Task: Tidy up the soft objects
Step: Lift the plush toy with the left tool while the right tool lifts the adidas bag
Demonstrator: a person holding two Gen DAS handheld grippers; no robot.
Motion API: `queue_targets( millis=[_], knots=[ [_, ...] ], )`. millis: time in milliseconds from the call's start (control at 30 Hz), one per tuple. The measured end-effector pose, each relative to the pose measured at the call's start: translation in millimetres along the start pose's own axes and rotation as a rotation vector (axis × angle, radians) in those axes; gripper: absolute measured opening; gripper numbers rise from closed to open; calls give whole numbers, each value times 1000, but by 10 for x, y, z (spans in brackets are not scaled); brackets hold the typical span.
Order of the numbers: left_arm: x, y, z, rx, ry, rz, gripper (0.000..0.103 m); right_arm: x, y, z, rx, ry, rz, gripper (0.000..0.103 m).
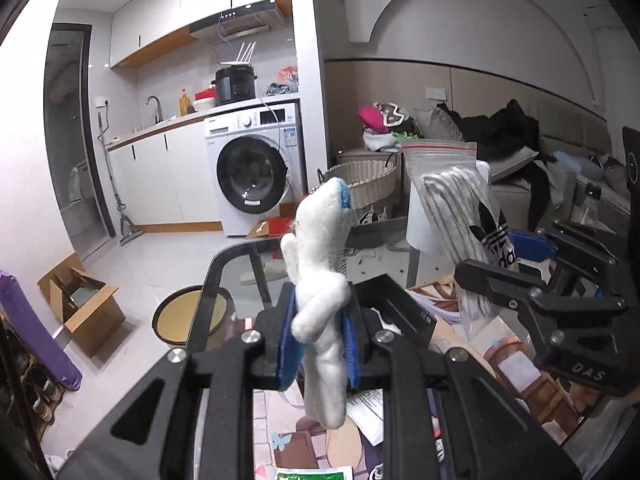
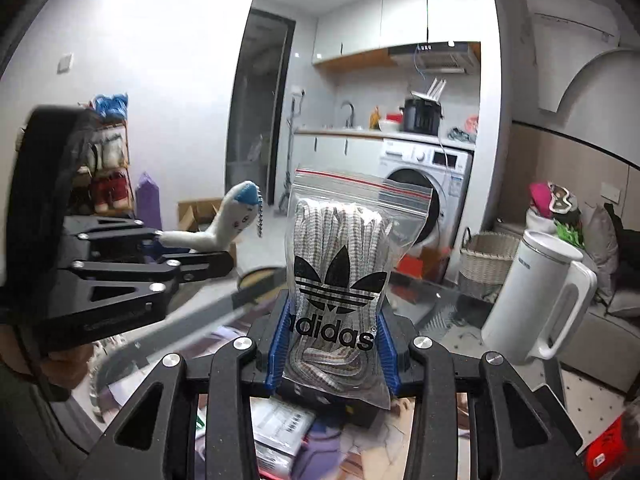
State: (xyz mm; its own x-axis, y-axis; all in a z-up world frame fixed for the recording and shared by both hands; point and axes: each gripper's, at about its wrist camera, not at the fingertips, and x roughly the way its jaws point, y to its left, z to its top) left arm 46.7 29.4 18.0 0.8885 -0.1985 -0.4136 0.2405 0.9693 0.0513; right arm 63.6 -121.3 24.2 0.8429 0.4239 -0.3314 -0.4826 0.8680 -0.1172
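Left gripper (image 1: 318, 344) clamped on white plush toy (image 1: 320, 280), right gripper (image 2: 334, 344) clamped on zip bag of laces (image 2: 340, 264), both held above cluttered glass tabletop (image 1: 236, 276), white jug (image 2: 536, 300) near far edge.

Both grippers are raised, side by side, with open air between them. On the right a white jug (image 2: 536, 300) stands close beside the bag (image 2: 340, 280). Below, papers (image 1: 400, 412) crowd the near table; the far floor lies open.

Plush toy (image 1: 320, 280) sitting between left gripper (image 1: 318, 344) fingers, zip bag (image 2: 340, 280) between right gripper (image 2: 334, 344) fingers, kettle (image 2: 536, 300) standing right of bag.
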Motion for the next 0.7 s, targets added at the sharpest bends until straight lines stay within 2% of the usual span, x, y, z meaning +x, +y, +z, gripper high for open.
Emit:
queue_targets(
  millis=[100, 300, 433, 700],
  knots=[
    [-23, 5, 5, 13, -14, 18, 19, -40, 64, 35, -2, -24, -12, 38],
    [-2, 0, -2, 4, -11, 9, 19, -77, 80, 20, -1, -37, -10, 38],
    [5, -29, -5, 7, -13, 9, 19, -46, -90, -64, 9, -41, -7, 38],
    [17, -70, 46, -6, -19, 8, 19, -26, -128, -88, 11, -44, -11, 38]
  ],
)
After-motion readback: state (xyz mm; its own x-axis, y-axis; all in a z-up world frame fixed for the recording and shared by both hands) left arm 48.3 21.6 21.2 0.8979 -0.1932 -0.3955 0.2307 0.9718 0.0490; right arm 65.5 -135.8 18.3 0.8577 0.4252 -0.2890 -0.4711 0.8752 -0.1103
